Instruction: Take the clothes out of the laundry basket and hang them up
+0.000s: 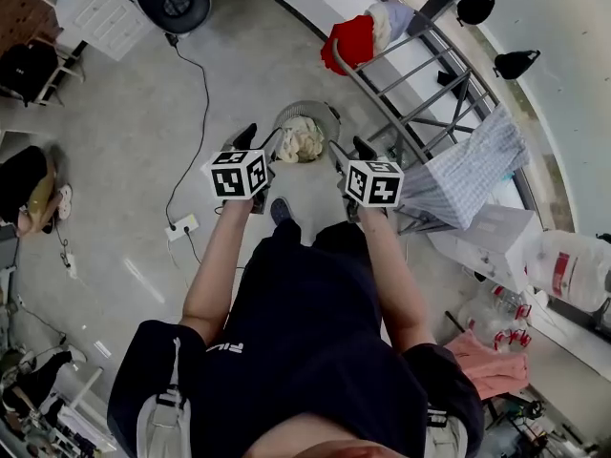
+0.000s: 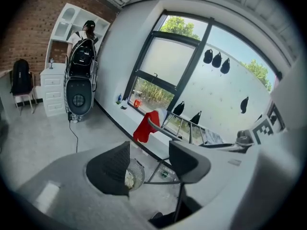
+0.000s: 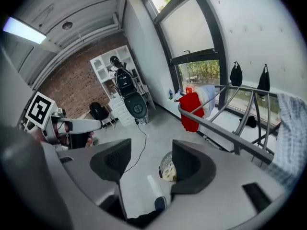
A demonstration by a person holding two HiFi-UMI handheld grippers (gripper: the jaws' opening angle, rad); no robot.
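Note:
A round wire laundry basket (image 1: 329, 120) stands on the grey floor ahead of me, with a cream bundle of clothes (image 1: 300, 141) inside. It shows small in the left gripper view (image 2: 136, 172) and the right gripper view (image 3: 166, 161). My left gripper (image 1: 241, 139) hangs open and empty just left of the basket. My right gripper (image 1: 351, 148) hangs open and empty just right of it. A metal drying rack (image 1: 420, 74) stands to the right, with a red garment (image 1: 351, 42) and a white one at its far end and a checked cloth (image 1: 470, 168) on its near end.
A power strip (image 1: 181, 227) with a black cable lies on the floor at left. A black round machine (image 1: 176, 3) and a white cabinet (image 1: 100, 12) stand at the far wall. Bags and bottles (image 1: 506, 327) crowd the right side. My shoe (image 1: 280, 210) is near the basket.

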